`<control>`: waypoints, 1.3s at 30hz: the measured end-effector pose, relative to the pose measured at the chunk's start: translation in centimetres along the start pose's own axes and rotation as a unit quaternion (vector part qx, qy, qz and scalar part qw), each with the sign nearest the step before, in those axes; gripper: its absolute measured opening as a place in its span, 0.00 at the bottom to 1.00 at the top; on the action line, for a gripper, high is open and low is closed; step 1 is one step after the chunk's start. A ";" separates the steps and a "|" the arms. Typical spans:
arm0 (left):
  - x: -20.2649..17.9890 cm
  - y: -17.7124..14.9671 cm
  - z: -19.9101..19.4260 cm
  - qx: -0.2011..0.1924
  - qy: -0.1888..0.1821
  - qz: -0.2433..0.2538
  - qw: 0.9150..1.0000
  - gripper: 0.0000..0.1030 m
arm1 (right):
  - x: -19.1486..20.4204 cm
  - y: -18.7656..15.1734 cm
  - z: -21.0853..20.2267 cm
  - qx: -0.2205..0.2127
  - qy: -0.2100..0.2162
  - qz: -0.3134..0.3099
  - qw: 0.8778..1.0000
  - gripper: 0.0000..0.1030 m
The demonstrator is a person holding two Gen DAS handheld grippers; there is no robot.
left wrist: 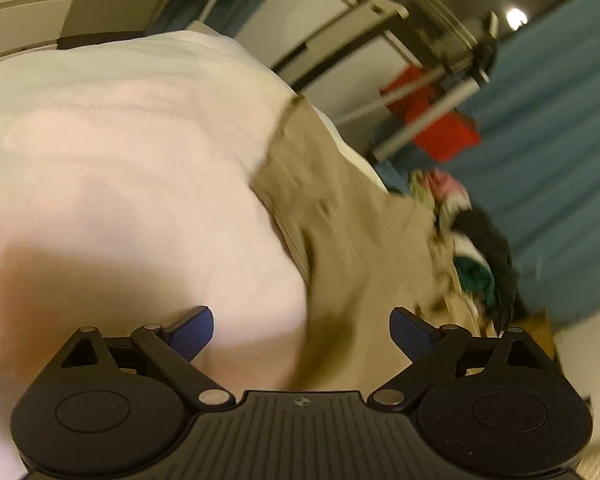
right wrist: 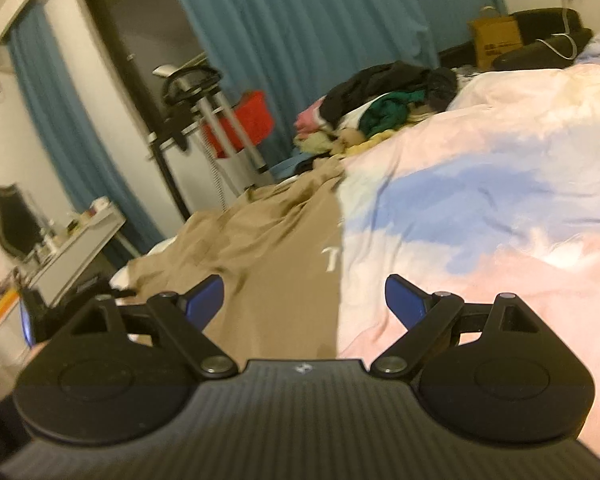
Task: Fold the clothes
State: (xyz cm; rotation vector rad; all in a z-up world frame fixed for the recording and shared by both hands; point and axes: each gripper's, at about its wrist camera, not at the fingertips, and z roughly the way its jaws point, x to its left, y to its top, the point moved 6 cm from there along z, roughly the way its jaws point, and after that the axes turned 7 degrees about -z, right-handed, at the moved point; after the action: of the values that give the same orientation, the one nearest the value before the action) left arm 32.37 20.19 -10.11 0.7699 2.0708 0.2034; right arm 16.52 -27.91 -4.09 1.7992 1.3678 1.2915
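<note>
— Across the bed with the pale pink, white and blue patterned cover [right wrist: 480,184], what is lying there?

— A tan, wrinkled cotton garment with white lettering [right wrist: 268,240] is lying spread along the cover's left edge, its straight side running toward the camera. Beyond it, a heap of mixed clothes, black, green, pink and yellow [right wrist: 380,100], is sitting at the far end of the bed.

— What is the right hand-held gripper [right wrist: 304,300] doing?

— It is hovering just above the tan garment's edge, blue fingers spread wide, gripping nothing.

— What about the left hand-held gripper [left wrist: 302,330]?

— It is likewise gaping, nothing between its blue fingers, and is tilting over the cover where the tan garment [left wrist: 340,220] is meeting it. That view is blurring heavily.

— What is showing behind?

— Teal curtains [right wrist: 300,20] are hanging there, with a red fabric item [right wrist: 248,120] on a metal stand before them.
</note>
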 end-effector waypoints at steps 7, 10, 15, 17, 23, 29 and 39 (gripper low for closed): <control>-1.4 3.5 5.0 -0.058 -0.043 0.019 0.997 0.90 | -2.3 -0.8 3.3 0.026 -0.009 0.044 0.999 0.86; -2.4 5.0 7.5 -0.087 -0.019 0.044 0.995 0.89 | -3.0 -0.9 4.4 0.029 -0.017 0.049 0.998 0.86; -3.9 6.2 10.1 -0.104 -0.007 0.083 0.991 0.68 | -5.4 -0.1 6.0 0.015 -0.050 0.069 0.996 0.86; -4.9 6.2 10.6 -0.101 0.018 0.117 0.988 0.52 | -6.1 -0.1 6.7 0.018 -0.054 0.083 0.995 0.86; -9.4 5.7 11.0 -0.092 0.062 0.226 0.968 0.11 | -5.5 0.4 7.2 0.016 -0.040 0.079 0.996 0.86; -19.2 0.9 8.2 -0.118 0.034 0.355 0.927 0.10 | -3.9 -0.1 5.9 0.020 -0.032 0.049 0.998 0.86; -32.3 -17.7 9.8 -0.060 -0.008 0.536 0.842 0.09 | -7.1 0.9 2.6 -0.018 -0.056 0.092 0.994 0.86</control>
State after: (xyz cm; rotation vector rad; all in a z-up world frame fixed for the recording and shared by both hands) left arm 45.59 -14.33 -0.83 1.7656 1.3641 0.9183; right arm 19.08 -34.53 -6.98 1.9785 1.1339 1.2770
